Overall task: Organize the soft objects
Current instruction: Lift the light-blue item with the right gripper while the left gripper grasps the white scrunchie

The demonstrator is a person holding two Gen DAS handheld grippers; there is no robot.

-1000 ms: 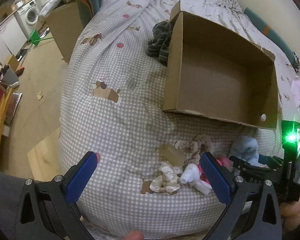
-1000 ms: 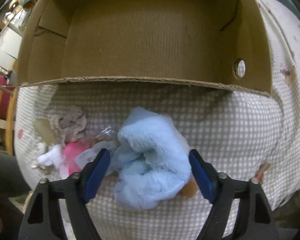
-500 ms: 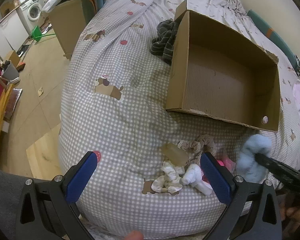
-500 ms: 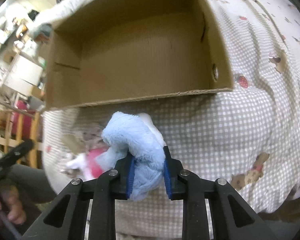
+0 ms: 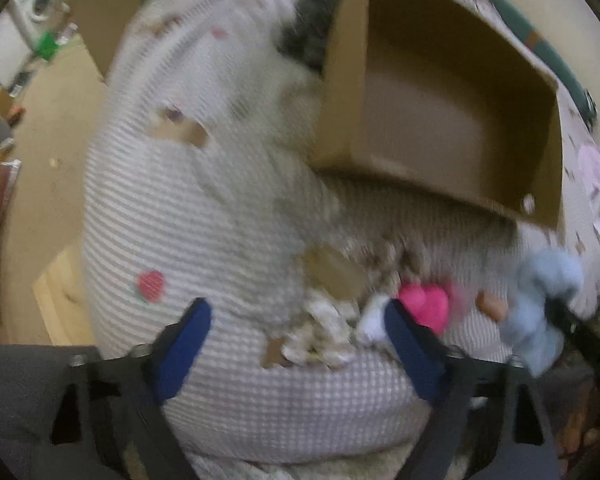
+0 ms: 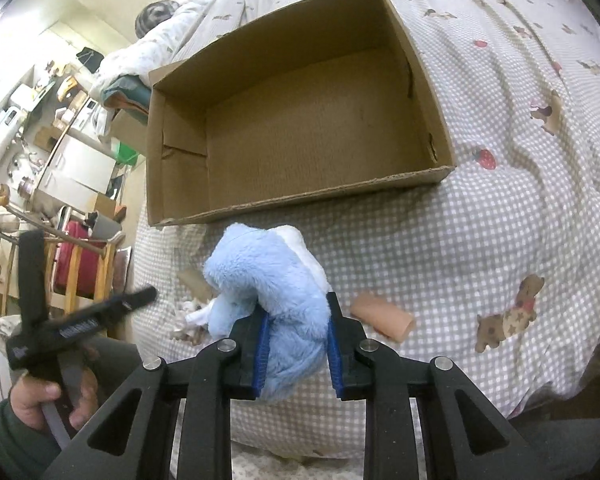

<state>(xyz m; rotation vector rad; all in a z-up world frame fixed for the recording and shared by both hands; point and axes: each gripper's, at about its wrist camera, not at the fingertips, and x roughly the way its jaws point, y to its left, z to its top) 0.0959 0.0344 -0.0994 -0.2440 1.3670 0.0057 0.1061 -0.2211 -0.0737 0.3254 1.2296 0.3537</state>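
Note:
My right gripper [image 6: 298, 340] is shut on a fluffy light-blue plush [image 6: 268, 280] and holds it above the checked bedspread, in front of the empty cardboard box [image 6: 180, 152]. In the left wrist view the same plush [image 5: 540, 300] hangs at the right edge. My left gripper [image 5: 300, 332] points down over a blurred pile of small cream and white soft pieces [image 5: 324, 332]. Its jaws are closing, the pile lies between them, and the pads do not press on it. A bright pink soft thing [image 5: 424, 300] lies just right of the right pad.
A peach-coloured tube [image 6: 382, 318] lies on the bedspread right of the plush. A dark striped cloth [image 5: 304, 40] is bunched against the box's left wall [image 5: 340, 100]. The bed's edge drops to the floor [image 5: 40, 140] at left. A wooden frame with a red bag [image 6: 76, 264] stands there.
The right gripper closed on the blue plush and lifted it off the bedspread. The left gripper sank toward the small pile and its jaws narrowed.

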